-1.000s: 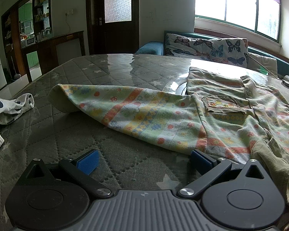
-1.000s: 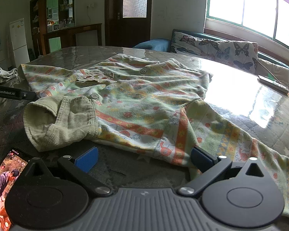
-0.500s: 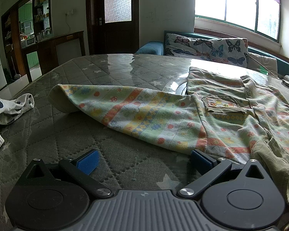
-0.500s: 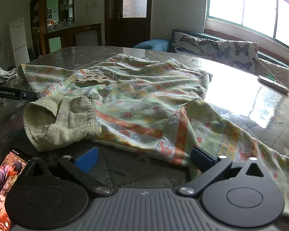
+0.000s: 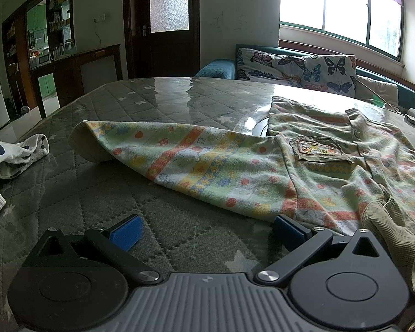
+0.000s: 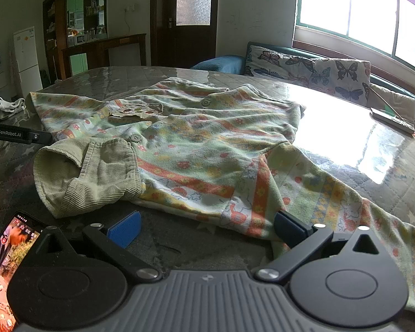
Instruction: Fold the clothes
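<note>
A pale green child's shirt (image 5: 262,171) with orange stripes, buttons and a chest pocket lies spread flat on the quilted grey table (image 5: 96,199). Its left sleeve stretches toward the left in the left wrist view. Its corduroy collar (image 6: 91,171) lies near the front in the right wrist view, where the shirt (image 6: 207,144) fills the middle. My left gripper (image 5: 204,229) is open and empty, low over the table just short of the shirt's edge. My right gripper (image 6: 207,229) is open and empty at the shirt's near hem, its right finger (image 6: 290,228) against the fabric.
A white spotted garment (image 5: 13,152) lies at the table's left edge. A phone with a lit screen (image 6: 5,265) lies at the front left in the right wrist view. The left gripper's body (image 6: 13,135) shows there too. A butterfly-print sofa (image 5: 298,69) stands behind.
</note>
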Demonstrator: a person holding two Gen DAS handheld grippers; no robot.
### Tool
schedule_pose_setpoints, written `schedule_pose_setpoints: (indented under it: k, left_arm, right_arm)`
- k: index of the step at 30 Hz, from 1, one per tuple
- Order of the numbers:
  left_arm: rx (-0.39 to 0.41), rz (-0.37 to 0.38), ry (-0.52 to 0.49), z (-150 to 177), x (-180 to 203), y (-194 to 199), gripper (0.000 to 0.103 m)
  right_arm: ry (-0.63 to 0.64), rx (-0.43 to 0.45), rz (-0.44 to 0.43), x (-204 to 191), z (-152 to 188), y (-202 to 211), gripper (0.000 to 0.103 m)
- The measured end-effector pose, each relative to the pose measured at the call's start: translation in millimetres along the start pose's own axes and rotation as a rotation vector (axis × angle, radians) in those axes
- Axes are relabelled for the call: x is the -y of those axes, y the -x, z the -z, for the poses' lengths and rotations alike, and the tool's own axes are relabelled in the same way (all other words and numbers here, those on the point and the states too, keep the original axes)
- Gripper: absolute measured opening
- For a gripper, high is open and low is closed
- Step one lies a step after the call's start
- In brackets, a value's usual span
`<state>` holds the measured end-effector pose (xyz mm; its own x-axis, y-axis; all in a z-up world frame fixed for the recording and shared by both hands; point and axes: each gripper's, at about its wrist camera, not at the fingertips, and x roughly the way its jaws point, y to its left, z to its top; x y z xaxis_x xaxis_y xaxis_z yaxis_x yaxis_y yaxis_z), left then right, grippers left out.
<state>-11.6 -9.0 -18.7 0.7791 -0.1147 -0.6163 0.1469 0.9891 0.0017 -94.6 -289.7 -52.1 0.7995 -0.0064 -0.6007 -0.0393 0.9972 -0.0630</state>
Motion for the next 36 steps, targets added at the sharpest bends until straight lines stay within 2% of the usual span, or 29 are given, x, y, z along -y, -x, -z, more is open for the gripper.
schedule_pose_setpoints:
  k: [12,15,18,21,26,29,36]
  left_arm:
    - [-0.003,0.001,-0.007,-0.1,0.6,-0.3,0.103]
    - [-0.016,0.035,-0.014,-2.1,-4.5,0.5,0.103]
    - [-0.006,0.028,0.02,-6.7,-18.1,3.8,0.103]
    - [0.017,0.012,0.123,-19.3,-45.2,6.2,0.103]
    - [0.051,-0.046,0.382,-50.3,-100.8,-4.3,0.103]
    - [0.012,0.013,0.532,-66.8,-129.1,-20.5,0.103]
    - [-0.089,0.006,0.665,-86.2,-148.4,-59.2,0.103]
  right_arm:
    - [-0.003,0.0,0.0,0.0,-0.1,0.1,0.103]
    - [-0.004,-0.001,0.0,0.2,-0.1,0.1,0.103]
    - [-0.004,0.0,0.0,0.3,0.0,0.1,0.103]
    - [-0.003,-0.001,0.001,0.1,-0.1,0.1,0.103]
    - [-0.003,-0.001,0.001,0.2,0.0,0.0,0.103]
    - [-0.003,-0.001,0.001,0.2,-0.1,0.1,0.103]
    - [-0.003,-0.001,0.0,0.3,0.1,0.0,0.103]
